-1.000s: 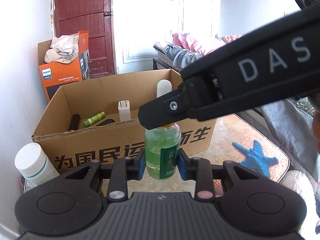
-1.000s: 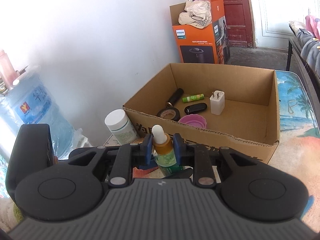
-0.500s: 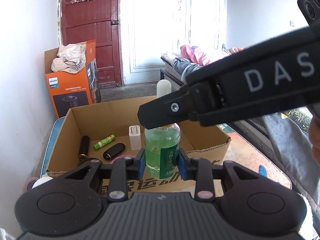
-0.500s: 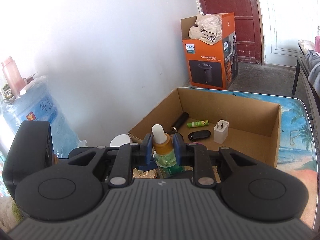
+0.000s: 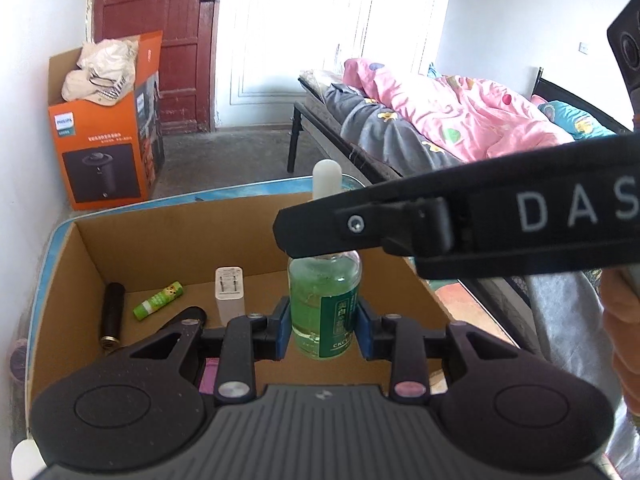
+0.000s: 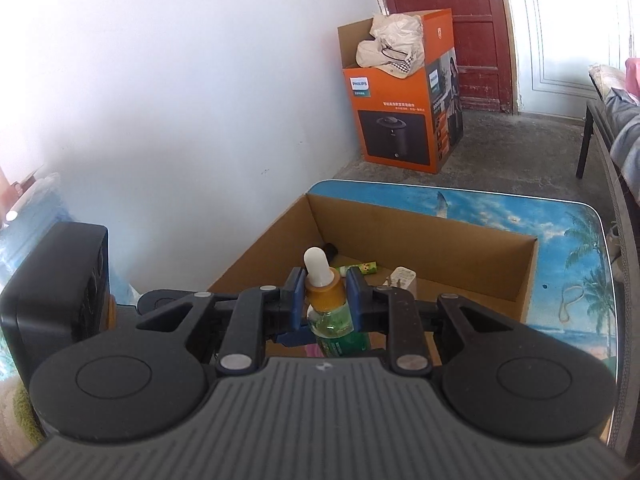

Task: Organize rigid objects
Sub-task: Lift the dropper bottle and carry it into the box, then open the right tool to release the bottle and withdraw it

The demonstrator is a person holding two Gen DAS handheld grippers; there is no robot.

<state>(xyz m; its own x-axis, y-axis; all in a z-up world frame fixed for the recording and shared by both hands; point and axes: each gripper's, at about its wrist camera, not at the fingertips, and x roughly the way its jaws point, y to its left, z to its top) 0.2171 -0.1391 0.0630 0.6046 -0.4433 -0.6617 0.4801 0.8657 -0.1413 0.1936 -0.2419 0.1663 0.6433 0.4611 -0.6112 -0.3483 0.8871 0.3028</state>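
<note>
Left gripper: blue pads pinching lower body of green dropper bottle, bottle upright, clear of box floor.
Right gripper: pads clamped on bottle's amber collar, just under white rubber bulb; in left view its black arm, lettered DAS, crosses in front of bottle neck.
Bottle: green liquid, green label w/ white print; held by both grippers at once, above open cardboard box, toward its right half.
Box: sits on table w/ beach-print top, palm trees + sky; box's left wall close to white room wall.
Box contents: white plug adapter standing near middle; green tube lying left of it; black cylinder along left wall; dark oval item partly hidden behind left gripper; bit of purple under gripper body, can't tell what.
Floor beyond table: orange Philips carton w/ pale cloth/caps on top, next to red-brown door.
Right side of room: bed w/ pink blanket over grey cover.
Person: bit of hand at right edge, left view.
</note>
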